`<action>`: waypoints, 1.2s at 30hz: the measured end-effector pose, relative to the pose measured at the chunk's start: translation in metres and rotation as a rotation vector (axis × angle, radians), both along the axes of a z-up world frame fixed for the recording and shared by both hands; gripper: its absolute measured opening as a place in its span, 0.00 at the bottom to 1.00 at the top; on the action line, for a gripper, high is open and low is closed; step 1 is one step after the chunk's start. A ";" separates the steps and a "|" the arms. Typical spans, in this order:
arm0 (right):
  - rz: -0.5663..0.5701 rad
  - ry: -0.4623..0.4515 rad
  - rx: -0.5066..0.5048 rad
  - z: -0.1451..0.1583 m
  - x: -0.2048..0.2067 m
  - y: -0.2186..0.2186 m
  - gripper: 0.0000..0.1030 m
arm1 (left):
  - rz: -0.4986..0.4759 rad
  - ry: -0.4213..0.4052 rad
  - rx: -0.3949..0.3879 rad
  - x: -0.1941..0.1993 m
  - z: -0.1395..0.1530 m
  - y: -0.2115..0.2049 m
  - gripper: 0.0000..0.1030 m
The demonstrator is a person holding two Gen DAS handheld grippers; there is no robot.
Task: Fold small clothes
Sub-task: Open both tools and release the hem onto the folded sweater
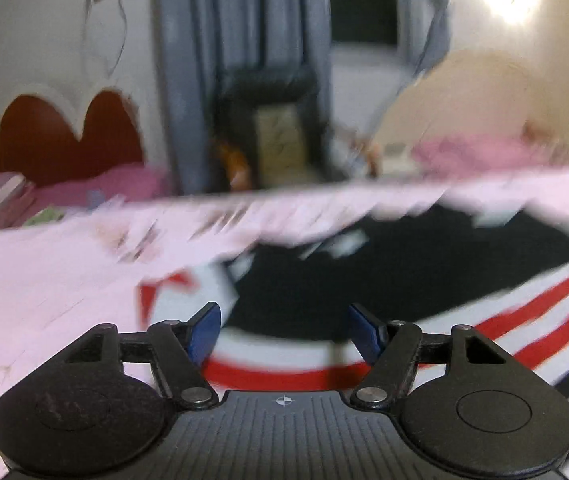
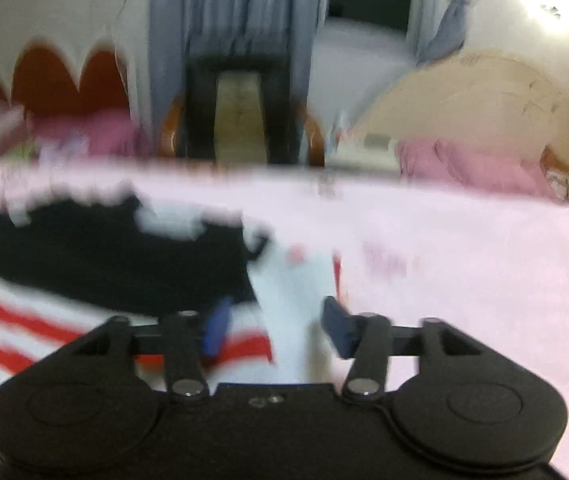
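Observation:
A small garment (image 1: 384,280) lies flat on a pale pink bedsheet (image 1: 44,280). It is black in its upper part, with white, red and dark stripes below. In the left wrist view my left gripper (image 1: 284,330) is open just above the garment's left striped edge. In the right wrist view the same garment (image 2: 104,260) lies to the left, with a white part (image 2: 296,280) running toward the camera. My right gripper (image 2: 274,320) is open over that white right edge. Both views are blurred by motion.
Beyond the bed's far edge stand a dark chair (image 1: 272,128) with a beige cushion and grey-blue curtains (image 1: 244,20). A red headboard (image 1: 72,136) and pink pillows (image 1: 116,184) lie at the left. More pink bedding (image 2: 464,164) lies at the right.

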State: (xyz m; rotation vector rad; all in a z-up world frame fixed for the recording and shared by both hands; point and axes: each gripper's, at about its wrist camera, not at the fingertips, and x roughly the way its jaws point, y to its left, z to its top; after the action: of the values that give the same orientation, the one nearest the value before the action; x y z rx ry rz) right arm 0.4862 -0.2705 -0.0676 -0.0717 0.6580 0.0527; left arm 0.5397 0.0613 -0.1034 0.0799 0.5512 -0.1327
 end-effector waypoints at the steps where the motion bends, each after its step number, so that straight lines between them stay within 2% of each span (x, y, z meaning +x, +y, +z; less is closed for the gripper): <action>1: 0.033 -0.019 0.054 0.006 -0.006 0.009 0.44 | -0.026 -0.009 -0.021 -0.006 0.003 -0.013 0.67; 2: 0.082 -0.006 0.088 0.006 -0.010 0.023 0.44 | -0.067 -0.005 -0.032 -0.012 0.005 -0.030 0.67; 3: 0.140 0.032 0.086 0.001 -0.012 0.040 0.40 | -0.104 0.001 -0.033 -0.015 0.004 -0.045 0.67; 5: 0.249 0.082 0.049 -0.012 -0.018 0.078 0.39 | -0.169 0.030 -0.026 -0.022 -0.003 -0.075 0.67; 7: 0.291 0.120 0.036 -0.024 -0.024 0.100 0.41 | -0.186 0.062 -0.007 -0.027 -0.011 -0.093 0.67; 9: 0.291 0.141 -0.033 -0.036 -0.028 0.111 0.41 | -0.170 0.097 0.007 -0.028 -0.023 -0.093 0.67; 12: 0.289 0.139 -0.053 -0.034 -0.040 0.099 0.42 | -0.152 0.091 -0.043 -0.040 -0.028 -0.063 0.67; 14: 0.261 0.154 -0.087 -0.034 -0.046 0.076 0.43 | -0.114 0.089 -0.002 -0.053 -0.032 -0.043 0.67; 17: 0.204 0.181 -0.036 -0.033 -0.066 0.031 0.45 | -0.072 0.081 -0.021 -0.076 -0.035 -0.006 0.67; 20: 0.186 0.169 -0.071 -0.035 -0.083 0.015 0.41 | -0.058 0.079 -0.007 -0.088 -0.033 0.011 0.67; 23: 0.161 0.157 -0.143 -0.034 -0.092 0.030 0.40 | -0.018 0.083 0.037 -0.089 -0.022 -0.002 0.67; 25: 0.143 0.107 -0.102 -0.020 -0.099 0.043 0.41 | -0.045 0.051 -0.016 -0.097 -0.010 -0.018 0.67; 27: 0.174 0.069 -0.035 -0.012 -0.107 0.062 0.40 | -0.085 0.042 -0.016 -0.100 -0.009 -0.041 0.67; 29: 0.207 0.063 -0.041 -0.017 -0.107 0.090 0.40 | -0.097 0.050 -0.011 -0.097 -0.012 -0.062 0.67; 32: 0.206 0.091 -0.036 -0.028 -0.109 0.116 0.41 | -0.057 0.088 -0.029 -0.095 -0.022 -0.079 0.67; 34: 0.189 0.133 -0.096 -0.042 -0.108 0.128 0.41 | -0.046 0.118 0.007 -0.099 -0.035 -0.085 0.67; 36: 0.193 0.114 -0.133 -0.046 -0.115 0.128 0.42 | -0.062 0.085 0.024 -0.110 -0.040 -0.080 0.67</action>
State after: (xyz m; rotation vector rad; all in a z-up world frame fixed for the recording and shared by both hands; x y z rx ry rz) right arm 0.3711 -0.1427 -0.1140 -0.2625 0.7664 0.2004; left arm 0.4292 -0.0191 -0.1433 0.1154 0.6358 -0.1909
